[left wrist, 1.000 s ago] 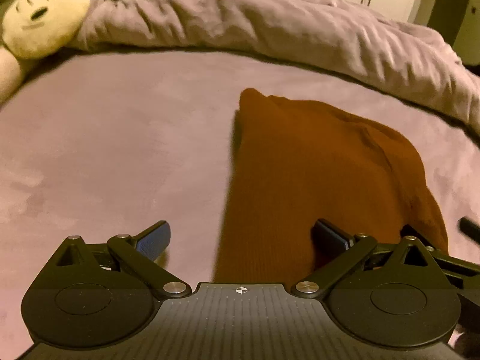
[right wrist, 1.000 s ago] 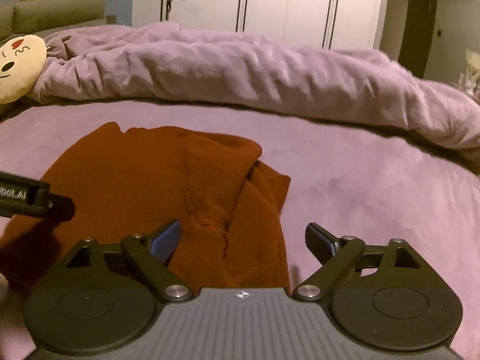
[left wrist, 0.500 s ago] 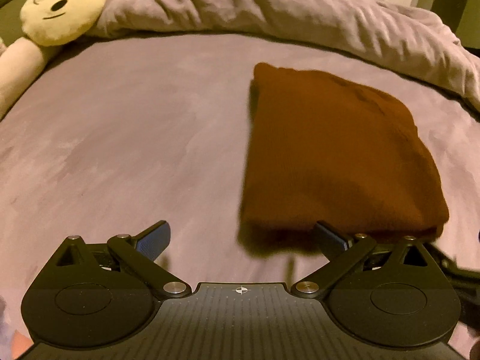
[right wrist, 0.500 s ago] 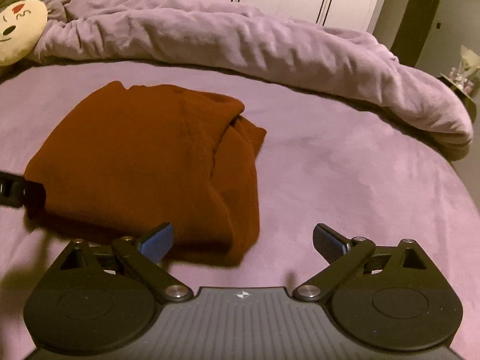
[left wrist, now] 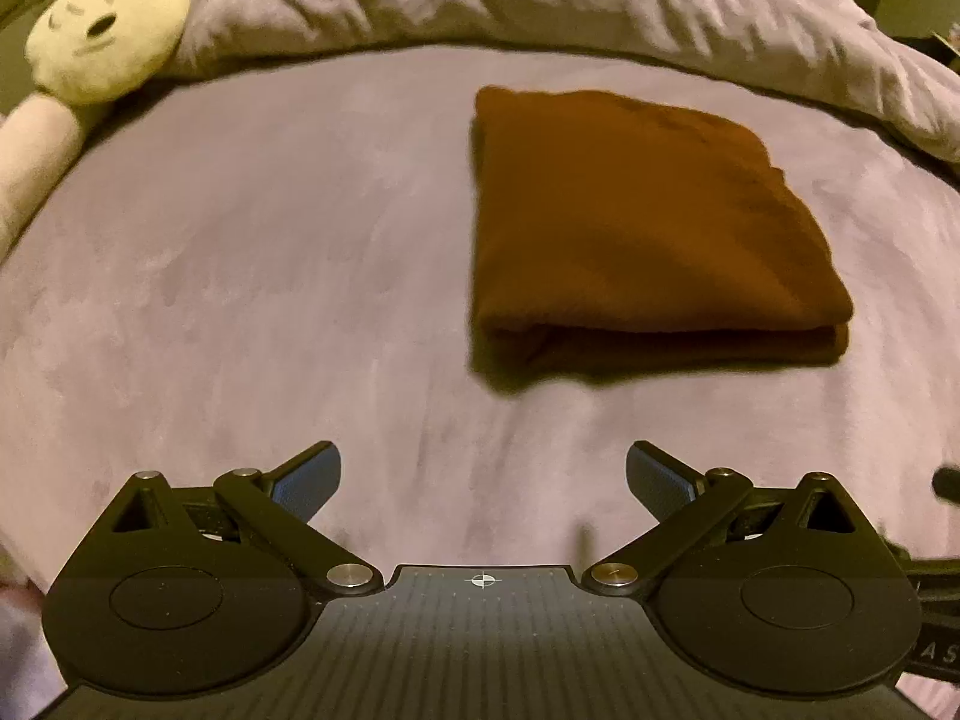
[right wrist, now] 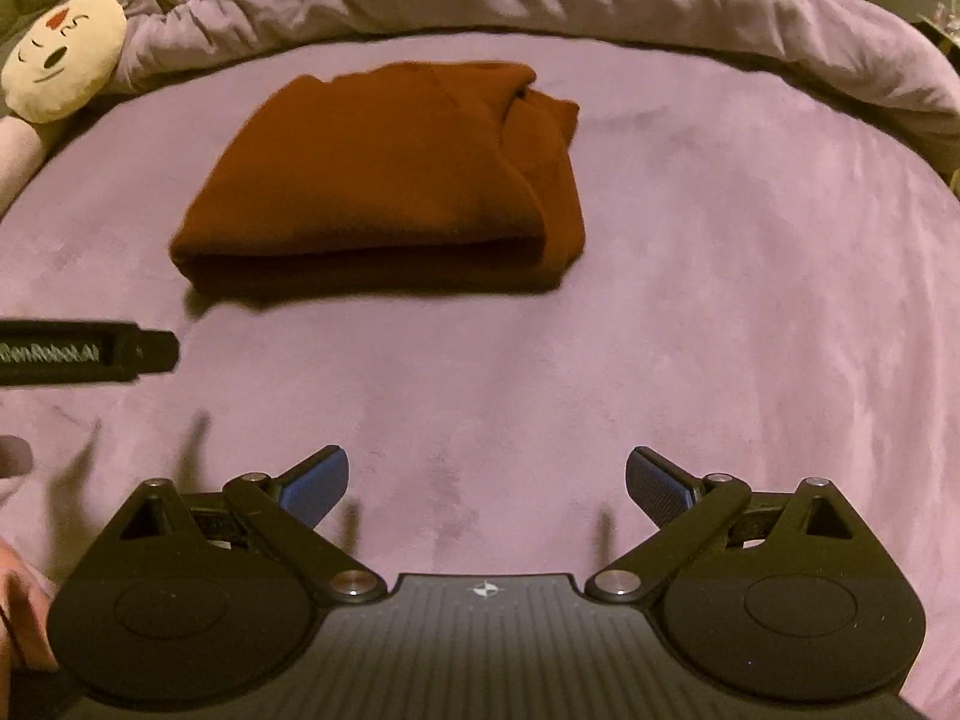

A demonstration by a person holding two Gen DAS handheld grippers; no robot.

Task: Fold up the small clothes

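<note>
Rust-brown garment (left wrist: 636, 228) lies folded into a compact rectangular bundle on the bed (left wrist: 240, 252), which is covered in a mauve plush sheet. Near edge of the bundle shows stacked layers with a rounded fold line. From the right wrist view the same garment (right wrist: 384, 180) sits left of centre, with looser folded layers bunched at its right side and far right corner. Both views are a little motion-blurred.

Left gripper (left wrist: 483, 480): fingers (left wrist: 312, 477) spread wide, blue pads facing inward, nothing between them. Only bare sheet shows in the gap. The garment is ahead and to the right of it, apart from the fingertips, no contact.

Right gripper (right wrist: 486, 480): the jaws have just been opening and now stand spread wide, nothing between the fingers (right wrist: 660, 483). Bare sheet in the gap. The garment is ahead and to the left, clearly apart.

In the right wrist view, a dark bar of the left gripper enters from the left edge, just short of the garment's near left corner. Printed lettering on it is too blurred to read fully.

Rumpled mauve duvet (left wrist: 540, 0) is heaped along the far side of the bed, behind the garment. A cream plush toy (left wrist: 108, 36) with a round head rests at the far left, beside the duvet, well apart from the garment.
</note>
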